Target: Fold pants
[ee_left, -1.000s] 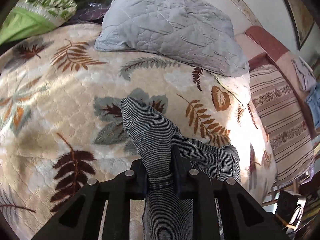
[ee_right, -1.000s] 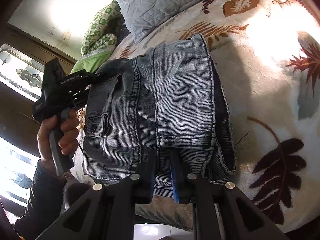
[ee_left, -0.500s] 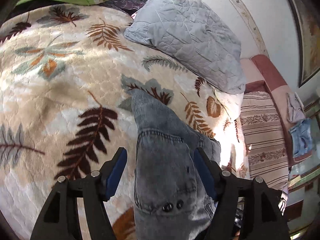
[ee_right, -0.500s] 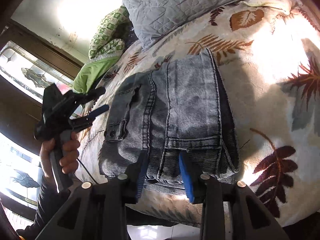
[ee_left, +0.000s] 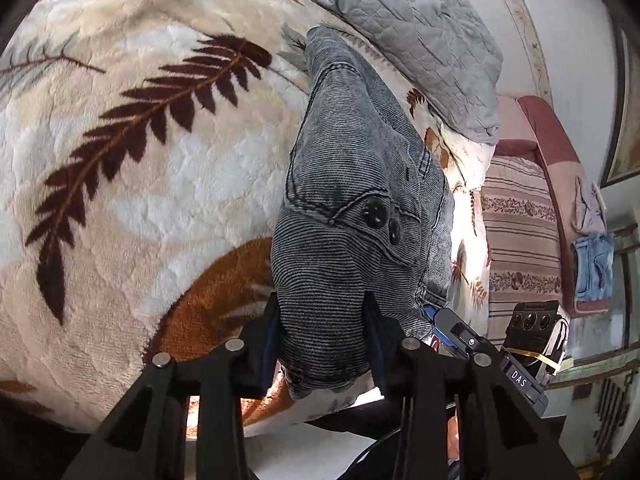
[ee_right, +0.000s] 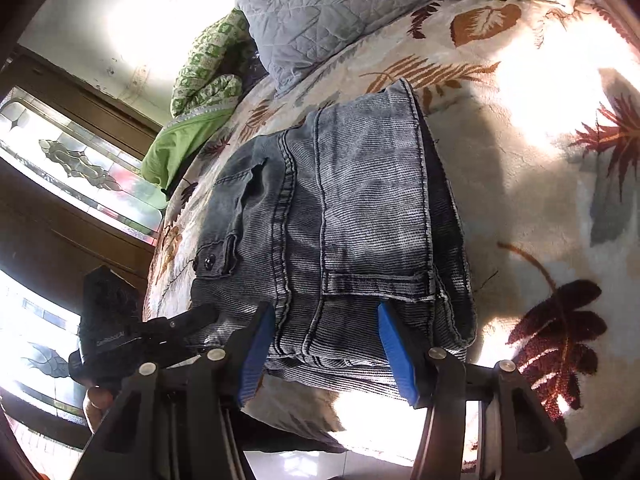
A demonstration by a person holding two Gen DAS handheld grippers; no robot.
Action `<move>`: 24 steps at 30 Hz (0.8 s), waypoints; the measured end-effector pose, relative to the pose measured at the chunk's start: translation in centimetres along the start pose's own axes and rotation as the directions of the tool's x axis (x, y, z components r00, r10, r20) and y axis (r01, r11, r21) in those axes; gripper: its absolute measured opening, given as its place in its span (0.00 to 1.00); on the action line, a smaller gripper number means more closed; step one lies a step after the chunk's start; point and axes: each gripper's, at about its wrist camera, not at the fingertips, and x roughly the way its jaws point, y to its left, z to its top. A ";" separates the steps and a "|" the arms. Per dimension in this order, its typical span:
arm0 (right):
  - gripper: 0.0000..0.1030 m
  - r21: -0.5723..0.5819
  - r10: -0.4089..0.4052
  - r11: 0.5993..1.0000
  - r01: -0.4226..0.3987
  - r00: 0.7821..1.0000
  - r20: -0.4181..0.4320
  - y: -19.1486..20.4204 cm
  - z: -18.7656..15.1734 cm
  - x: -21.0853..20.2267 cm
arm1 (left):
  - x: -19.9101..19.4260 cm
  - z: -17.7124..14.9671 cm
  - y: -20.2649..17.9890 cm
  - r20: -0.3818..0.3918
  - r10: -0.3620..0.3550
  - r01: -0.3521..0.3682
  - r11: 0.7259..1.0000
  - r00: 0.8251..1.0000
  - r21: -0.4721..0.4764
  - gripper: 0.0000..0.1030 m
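Observation:
Grey denim pants (ee_right: 344,216) lie folded in a thick stack on the leaf-patterned blanket (ee_right: 540,160), near the bed's edge. They also show in the left wrist view (ee_left: 360,184), with two dark buttons facing up. My right gripper (ee_right: 326,344) is open, its blue pads either side of the stack's near edge. My left gripper (ee_left: 322,344) has its jaws apart around the waistband end; the cloth bulges between them. The left gripper also shows at the stack's left corner in the right wrist view (ee_right: 188,324).
A grey quilted pillow (ee_left: 420,36) lies just beyond the pants. A green patterned quilt (ee_right: 200,92) is piled at the far corner. A striped couch (ee_left: 520,240) stands beside the bed. The bed's edge drops to a pale floor (ee_right: 312,464) right below both grippers.
Both grippers opened and let go of the pants, which now rest folded on the blanket. The left gripper has come back in around the waistband end.

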 end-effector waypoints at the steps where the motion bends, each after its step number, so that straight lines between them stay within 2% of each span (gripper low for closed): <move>1: 0.50 0.007 0.004 1.000 -0.004 1.000 0.001 -0.2 -0.1 0.0 | -0.2 0.2 -0.8 0.011 0.029 -0.029 0.999 1.000 0.043 0.30; 4: 0.49 0.025 0.015 1.000 -0.015 1.000 -0.002 -0.4 -0.2 0.0 | -1.0 0.7 -3.3 0.058 0.103 -0.112 0.980 0.993 0.167 0.28; 6: 0.49 0.013 0.009 1.000 -0.009 1.000 -0.006 -0.1 -0.4 -0.1 | -1.2 0.7 -3.8 0.091 0.137 -0.153 0.966 0.986 0.208 0.28; 8: 0.49 0.006 -0.001 1.000 0.001 1.000 -0.006 0.2 -0.6 0.0 | 0.1 0.2 -2.7 0.061 0.179 -0.188 0.959 0.982 0.211 0.28; 9: 0.49 0.009 -0.005 1.000 0.005 1.000 -0.006 0.1 -0.7 0.0 | 0.7 0.1 -1.5 0.032 0.178 -0.181 0.969 0.983 0.169 0.32; 10: 0.49 0.012 -0.005 1.000 0.005 1.000 -0.010 0.2 -0.6 0.0 | 0.5 0.3 -0.4 0.029 0.145 -0.148 0.983 0.989 0.108 0.38; 12: 0.49 0.040 -0.008 0.999 0.009 1.000 -0.022 0.3 -0.2 -0.4 | -0.2 0.7 0.1 0.023 0.109 -0.110 0.993 0.994 0.052 0.40; 14: 0.49 0.013 -0.016 1.000 0.016 1.000 -0.001 1.3 0.6 -1.5 | -1.5 0.7 -0.9 0.069 0.118 -0.124 0.989 0.991 0.084 0.40; 18: 0.55 -0.016 0.038 0.999 -0.037 0.997 0.067 2.9 2.4 -2.9 | -3.9 0.3 -3.4 0.173 0.129 -0.155 0.977 0.976 0.145 0.44; 20: 0.61 0.007 0.035 0.999 -0.035 0.998 0.052 2.1 3.0 -1.6 | -4.2 -0.1 -4.4 0.190 0.108 -0.141 0.975 0.976 0.174 0.48; 21: 0.61 0.039 0.013 0.999 -0.013 1.000 0.006 1.0 3.1 -0.2 | -3.8 -0.4 -4.8 0.185 0.104 -0.141 0.970 0.977 0.197 0.54; 22: 0.58 0.087 0.000 0.996 0.004 0.999 -0.048 -0.3 2.8 1.2 | -3.2 -0.7 -5.0 0.176 0.128 -0.167 0.960 0.976 0.224 0.58; 24: 0.56 0.124 0.041 0.992 -0.038 0.999 -0.022 -0.9 3.0 0.5 | -0.7 -0.9 -4.8 0.132 0.240 -0.267 0.930 0.962 0.255 0.57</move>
